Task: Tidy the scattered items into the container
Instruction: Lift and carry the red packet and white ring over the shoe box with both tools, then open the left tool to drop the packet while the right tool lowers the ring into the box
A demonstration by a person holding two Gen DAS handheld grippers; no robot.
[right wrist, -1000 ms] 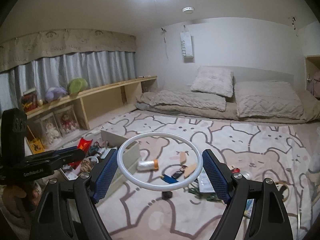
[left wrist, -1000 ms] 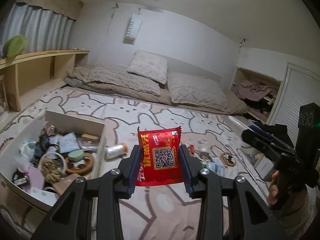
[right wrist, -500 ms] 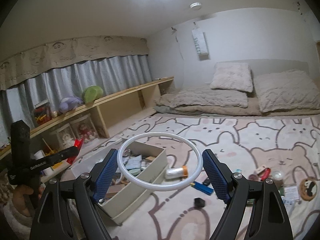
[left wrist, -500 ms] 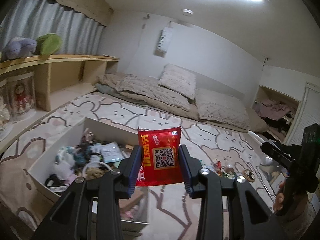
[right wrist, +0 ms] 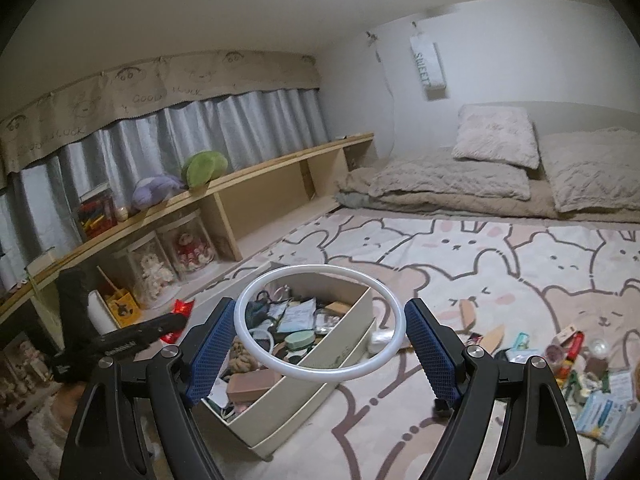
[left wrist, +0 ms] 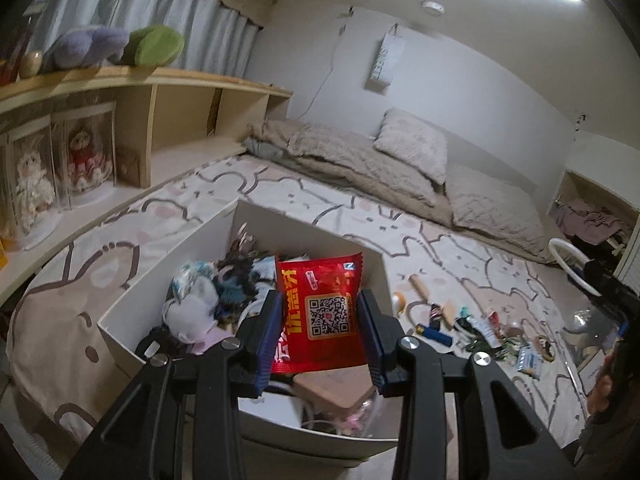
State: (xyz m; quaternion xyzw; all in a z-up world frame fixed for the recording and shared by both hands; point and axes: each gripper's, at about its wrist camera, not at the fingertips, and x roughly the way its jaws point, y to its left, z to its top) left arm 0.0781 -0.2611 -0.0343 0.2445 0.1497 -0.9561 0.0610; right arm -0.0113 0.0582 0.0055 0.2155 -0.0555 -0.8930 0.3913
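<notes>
Below, cluttered box point(left wrist: 132, 300); left jaws pinch red packet point(left wrist: 318, 312), right jaws white ring point(right wrist: 318, 322).

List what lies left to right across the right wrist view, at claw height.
Left claw with red packet → container → white ring in the right claw → scattered items on the bear-print mat.

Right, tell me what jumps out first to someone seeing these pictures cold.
The red snack packet with its QR code, clamped upright in the left gripper above the cluttered white box. Next, the white ring held in the right gripper, framing that box. Then the small items strewn on the bunny-print mat beside it.
</notes>
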